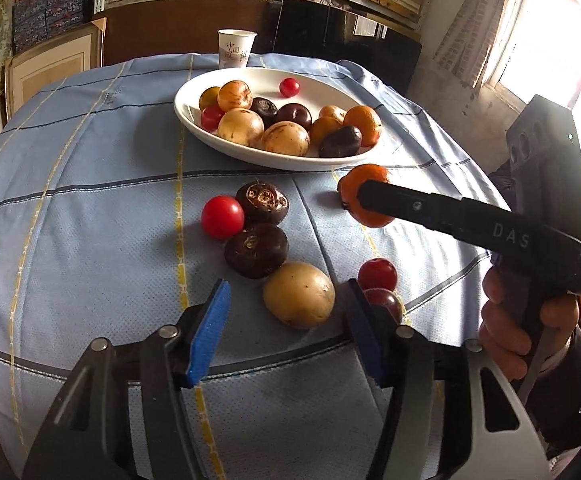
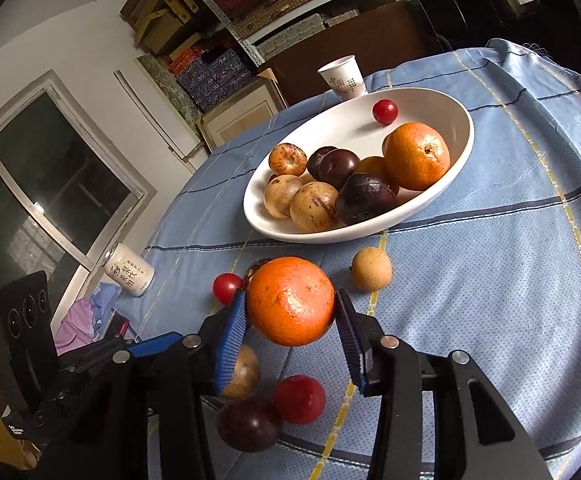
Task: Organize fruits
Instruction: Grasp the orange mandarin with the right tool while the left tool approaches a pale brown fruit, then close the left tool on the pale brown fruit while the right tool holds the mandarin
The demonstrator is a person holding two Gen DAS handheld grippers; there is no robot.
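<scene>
A white oval bowl (image 1: 194,120) (image 2: 464,136) holds several fruits: tan, dark purple, orange and small red ones. My right gripper (image 2: 290,312) is shut on an orange (image 2: 290,300) and holds it above the cloth, short of the bowl; it also shows in the left wrist view (image 1: 364,196). My left gripper (image 1: 286,304) is open and empty, its blue pads (image 1: 210,328) either side of a tan fruit (image 1: 298,294) on the table. Loose on the cloth lie a red fruit (image 1: 222,216), two dark fruits (image 1: 256,250), and small red ones (image 1: 377,274).
A paper cup (image 1: 236,48) stands behind the bowl. A white can (image 2: 128,270) lies on its side at the table's left edge. A small tan fruit (image 2: 371,269) lies near the bowl. The blue checked cloth (image 1: 90,200) covers the round table. Shelves stand behind.
</scene>
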